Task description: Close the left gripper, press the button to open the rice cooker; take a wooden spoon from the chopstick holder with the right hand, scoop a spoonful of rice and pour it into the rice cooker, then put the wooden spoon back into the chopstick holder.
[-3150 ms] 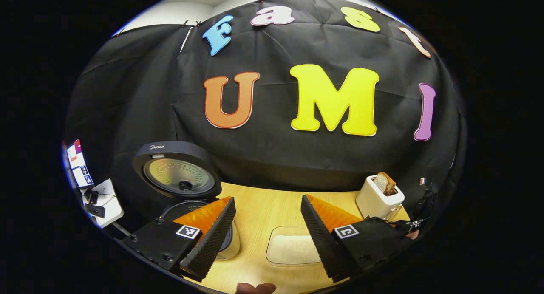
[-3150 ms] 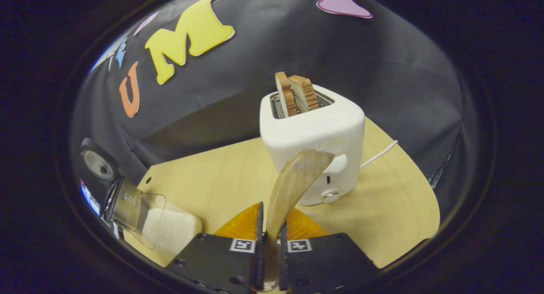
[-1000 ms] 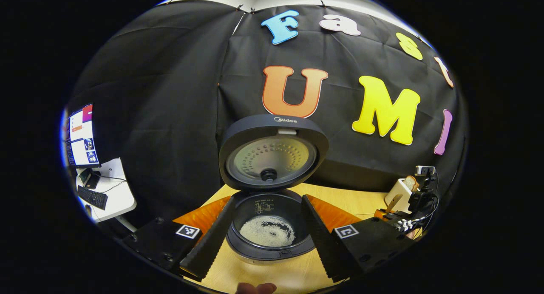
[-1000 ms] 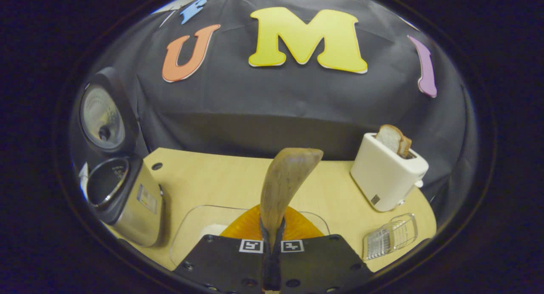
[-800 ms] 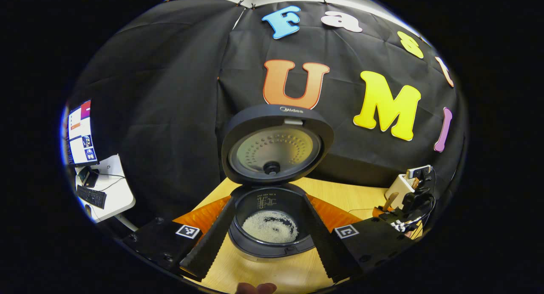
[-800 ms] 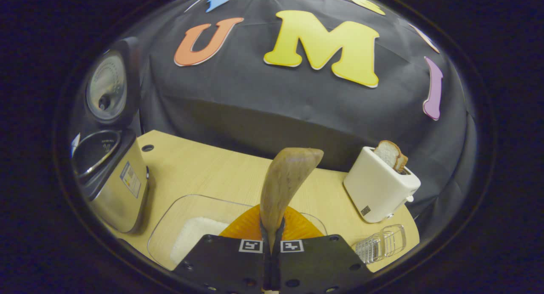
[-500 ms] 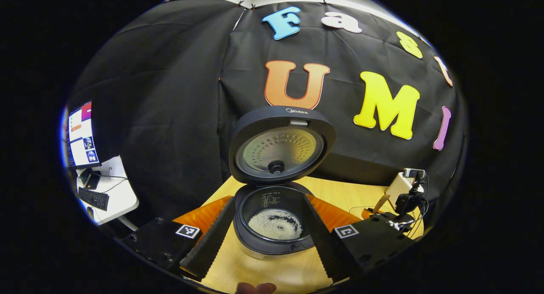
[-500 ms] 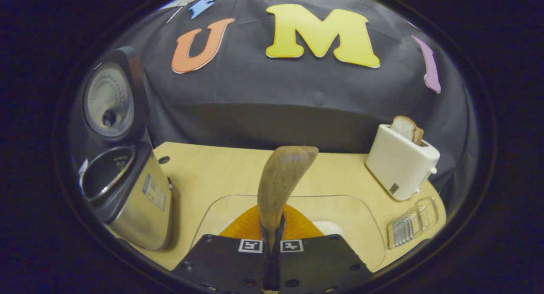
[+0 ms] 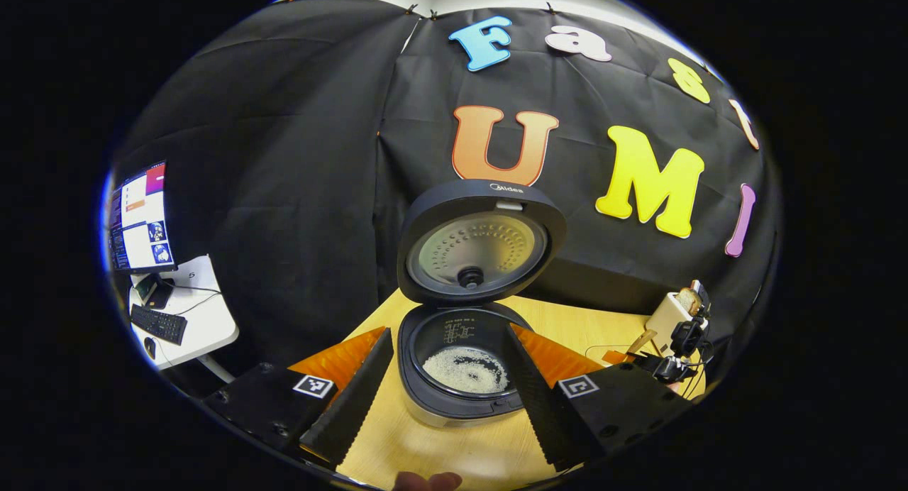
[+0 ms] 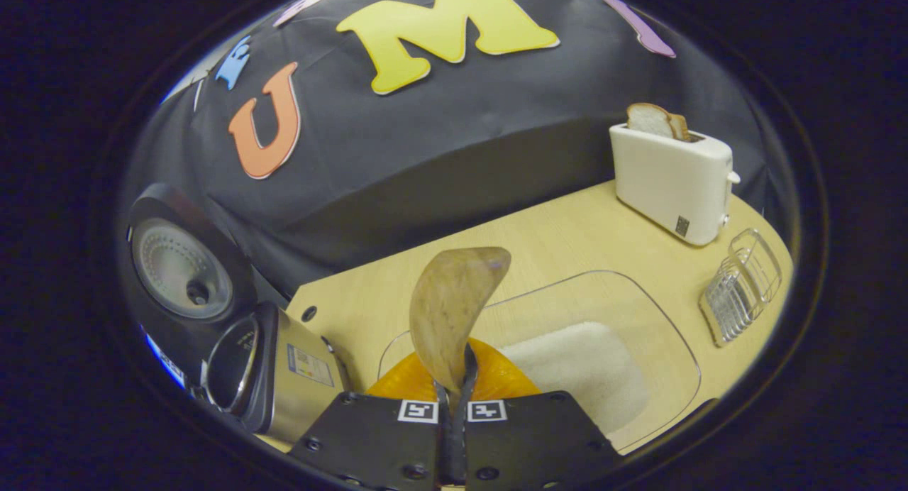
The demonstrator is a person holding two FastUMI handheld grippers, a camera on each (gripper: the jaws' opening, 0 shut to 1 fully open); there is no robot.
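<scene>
A: Left gripper [image 9: 445, 392] status?

B: Its fingers [image 9: 351, 399] are standing wide apart, holding nothing. The rice cooker [image 9: 457, 367] is sitting between them in the left gripper view, at 12 o'clock from the tips. Contact with the cooker body: cannot tell.

A: Cooker state?

B: The lid [image 9: 481, 241] is standing up, its inner plate facing the camera. A small patch of rice [image 9: 464, 369] is lying on the pot bottom. The front rim is getting cut off behind the fingers.

A: Right gripper [image 10: 454, 384]?

B: It is clamping tight on the wooden spoon [image 10: 450, 310], both fingers pressing the handle with barely any gap. The bowl is pointing to 12 o'clock, tilted slightly to 1. The handle below the grip is hidden between the finger blocks.

A: Where is the rice supply?

B: It is piled in the clear tray [image 10: 667, 349], under and at 2 o'clock from the spoon. The tray's near edge is disappearing behind the gripper body. Whether the spoon is carrying any rice: can't make it out.

A: Chopstick holder?

B: A clear ribbed holder [image 10: 738, 285] is lying on its side at 3 o'clock on the table [image 10: 567, 243], just beside the tray. The toaster [image 10: 670, 182] is standing at 1 o'clock with bread [image 10: 652, 120] sticking out. In the left gripper view, the far gripper [image 9: 670, 349] at 3 o'clock is too small to read; a fingertip [image 9: 425, 481] is showing at 6 o'clock, and a monitor [image 9: 138, 218] and keyboard [image 9: 157, 324] at 9.
</scene>
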